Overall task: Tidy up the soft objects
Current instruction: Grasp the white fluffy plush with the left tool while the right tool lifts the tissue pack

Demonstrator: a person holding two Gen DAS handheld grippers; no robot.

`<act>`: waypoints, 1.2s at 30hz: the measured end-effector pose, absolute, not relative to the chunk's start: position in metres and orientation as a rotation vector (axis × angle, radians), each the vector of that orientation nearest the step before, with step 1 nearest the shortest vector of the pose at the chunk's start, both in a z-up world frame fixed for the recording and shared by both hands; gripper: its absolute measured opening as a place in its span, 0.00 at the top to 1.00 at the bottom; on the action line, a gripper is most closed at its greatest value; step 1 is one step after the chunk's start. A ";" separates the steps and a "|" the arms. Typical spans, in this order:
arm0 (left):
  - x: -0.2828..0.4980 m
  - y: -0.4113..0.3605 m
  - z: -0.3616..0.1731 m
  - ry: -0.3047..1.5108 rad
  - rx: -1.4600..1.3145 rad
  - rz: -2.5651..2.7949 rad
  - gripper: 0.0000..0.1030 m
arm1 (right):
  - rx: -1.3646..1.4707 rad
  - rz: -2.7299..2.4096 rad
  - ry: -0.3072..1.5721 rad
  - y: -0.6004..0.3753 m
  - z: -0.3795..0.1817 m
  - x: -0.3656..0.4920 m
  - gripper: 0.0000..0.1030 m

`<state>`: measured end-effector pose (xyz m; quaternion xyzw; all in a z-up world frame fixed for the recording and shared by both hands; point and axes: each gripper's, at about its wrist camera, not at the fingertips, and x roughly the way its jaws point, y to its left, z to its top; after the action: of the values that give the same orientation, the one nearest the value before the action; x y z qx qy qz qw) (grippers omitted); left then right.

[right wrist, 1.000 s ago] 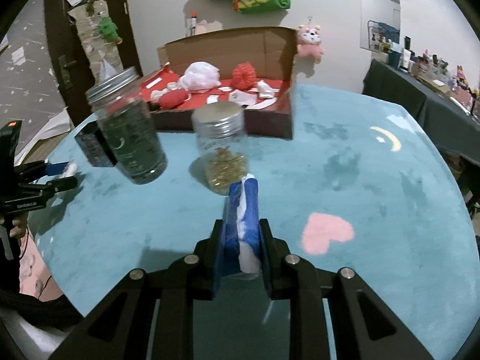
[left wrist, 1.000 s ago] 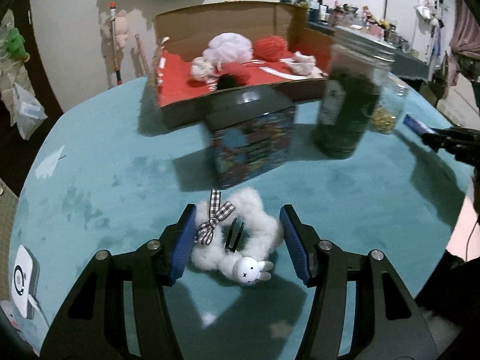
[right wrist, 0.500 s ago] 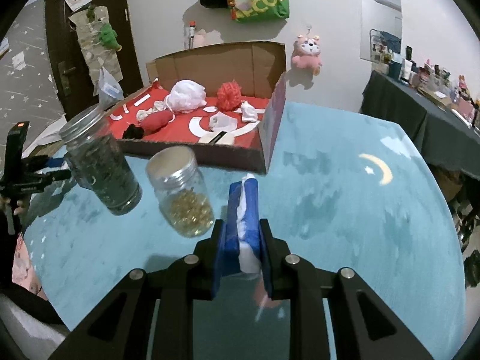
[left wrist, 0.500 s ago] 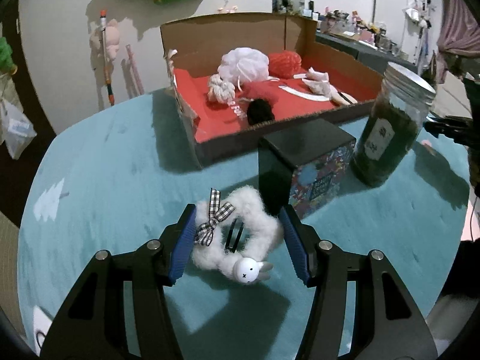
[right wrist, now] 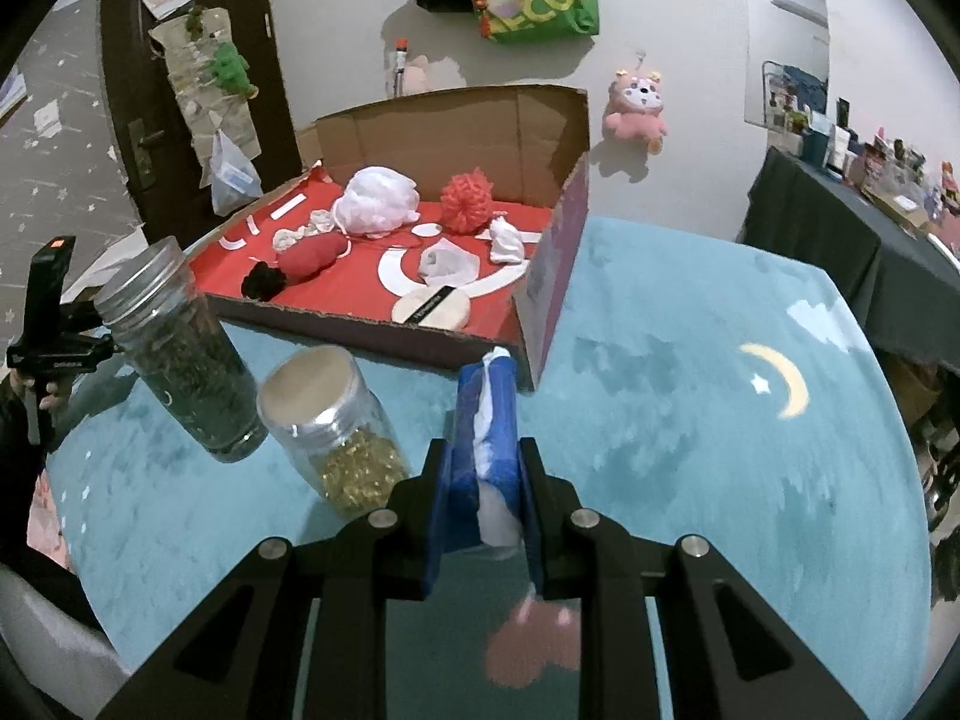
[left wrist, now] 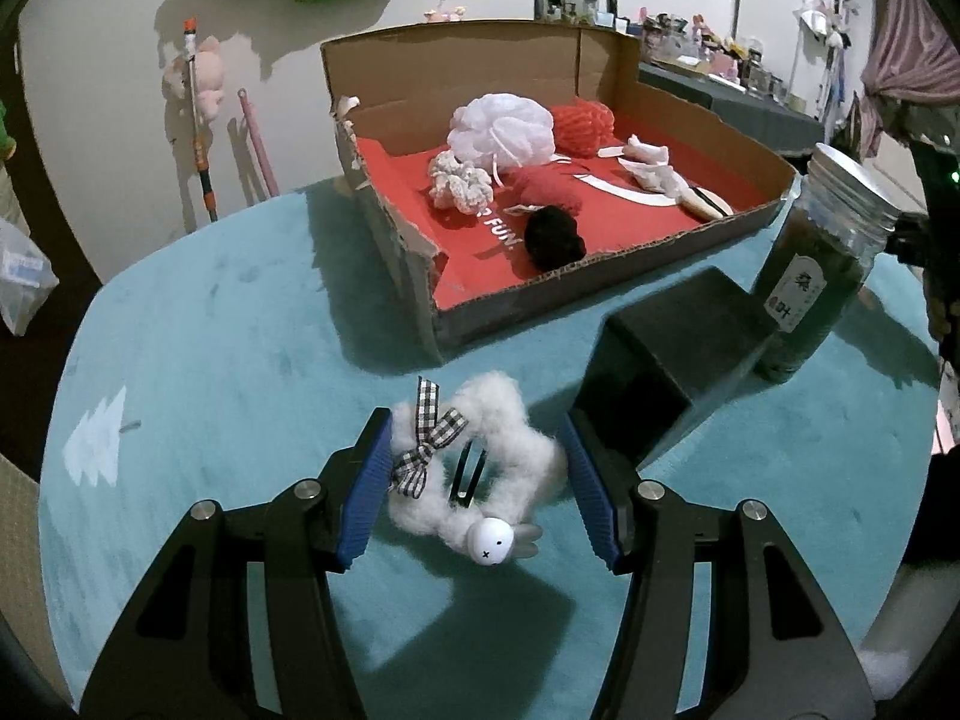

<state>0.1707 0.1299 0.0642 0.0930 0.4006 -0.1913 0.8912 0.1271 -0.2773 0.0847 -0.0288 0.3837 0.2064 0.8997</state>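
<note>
Cardboard box nearer both tools

Fluffy white scrunchie between fingers

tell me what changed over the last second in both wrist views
Both grippers carried their loads toward the cardboard box, which now looms larger; the black tin and jars slid aside in view. Unchanged: left gripper clamps the white fluffy scrunchie, right gripper clamps a white soft piece.

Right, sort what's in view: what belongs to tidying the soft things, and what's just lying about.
Belongs:
white fluffy scrunchie in the left tool
white soft piece in the right tool
cardboard box

Lying about:
tea jar
gold-bead jar
black tin
</note>
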 end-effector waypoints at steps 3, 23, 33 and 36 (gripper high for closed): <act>0.175 0.129 0.067 0.825 0.217 -0.410 0.47 | -0.085 0.441 0.790 -0.274 0.088 0.132 0.77; 0.212 0.109 0.098 0.767 0.311 -0.561 0.60 | -0.147 0.578 0.788 -0.250 0.103 0.169 0.77; 0.214 0.112 0.096 0.782 0.252 -0.595 0.60 | -0.145 0.589 0.785 -0.247 0.103 0.171 0.77; 0.207 0.124 0.095 0.781 0.217 -0.573 0.46 | -0.119 0.567 0.787 -0.256 0.103 0.166 0.77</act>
<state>0.2074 0.1237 0.0948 0.1041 0.3748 -0.2747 0.8793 0.1662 -0.2559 0.1033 -0.0571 0.3782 0.2726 0.8828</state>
